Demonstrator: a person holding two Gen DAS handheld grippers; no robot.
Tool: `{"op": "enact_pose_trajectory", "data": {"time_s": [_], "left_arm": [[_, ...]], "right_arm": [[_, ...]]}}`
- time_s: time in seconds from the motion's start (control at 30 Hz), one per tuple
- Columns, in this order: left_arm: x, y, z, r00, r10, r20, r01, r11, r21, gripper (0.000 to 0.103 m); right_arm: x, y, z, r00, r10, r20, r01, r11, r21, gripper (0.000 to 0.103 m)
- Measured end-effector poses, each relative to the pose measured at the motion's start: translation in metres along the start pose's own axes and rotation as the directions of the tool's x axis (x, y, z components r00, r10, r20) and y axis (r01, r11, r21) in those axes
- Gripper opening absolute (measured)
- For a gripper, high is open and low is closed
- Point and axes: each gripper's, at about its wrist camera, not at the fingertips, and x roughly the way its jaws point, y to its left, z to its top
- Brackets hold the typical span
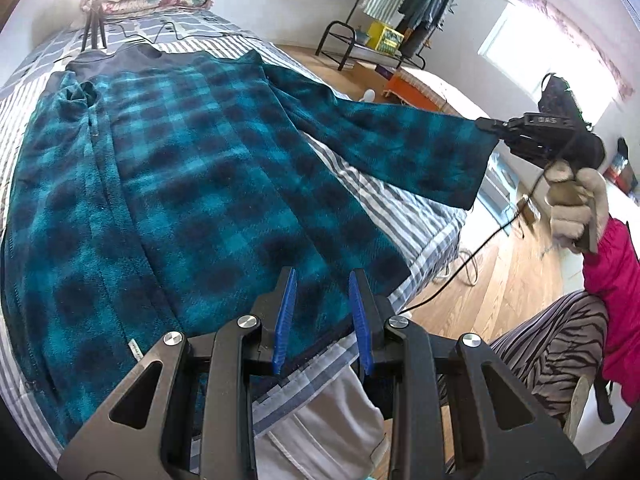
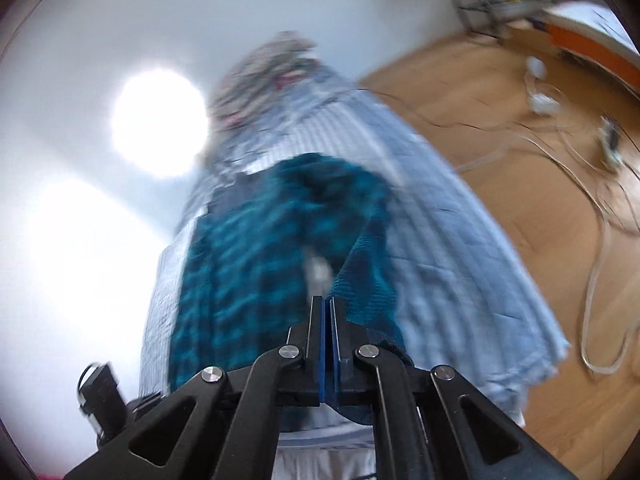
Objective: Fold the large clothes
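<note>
Holding the sleeve cuff [image 1: 478,160] pinched tight in my right tool [image 1: 490,125], off the bed's [image 1: 372,196] right side; the plaid fleece jacket [image 1: 180,184] lies lengthwise left of it, so the sleeve folds leftward. Left tool [image 1: 322,312] hovers part-open, empty, at the hem.

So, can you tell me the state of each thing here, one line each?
Plaid fleece garment: spread flat on the bed, front side up.
Sleeve: lifted off the bed, stretched out sideways.
Right gripper: jaws shut on the sleeve cuff.
Left gripper: jaws open over the hem, pinching nothing.
Bed: covered with a striped sheet.
</note>
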Motion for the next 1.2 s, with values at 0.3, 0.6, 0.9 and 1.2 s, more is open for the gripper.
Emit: {"op": "enact_pose_trajectory", "data": {"time_s": [0.3,0.6,0.9,1.2], "left_arm": [[-0.018,0.028,0.001,0.998,-0.035,0.052,0.042,0.990,-0.134,0.027],[-0.001,0.054,-0.003,0.992,-0.122,0.033,0.126,0.943,-0.309,0.027],[0.037,0.048,0.008,0.992,-0.125,-0.019,0.110,0.931,-0.348,0.057],[0.073,0.059,0.004,0.980,-0.184,-0.080,0.131,0.890,-0.437,0.057]], "right_arm": [[0.076,0.116,-0.043,0.965,0.143,-0.219,-0.189,0.960,-0.207,0.000],[0.168,0.134,-0.100,0.862,0.012,-0.506,-0.210,0.918,-0.336,0.016],[0.137,0.110,-0.010,0.940,0.048,-0.337,-0.158,0.939,-0.307,0.038],[0.180,0.062,0.114,0.979,0.009,-0.206,-0.040,0.989,-0.146,0.046]]}}
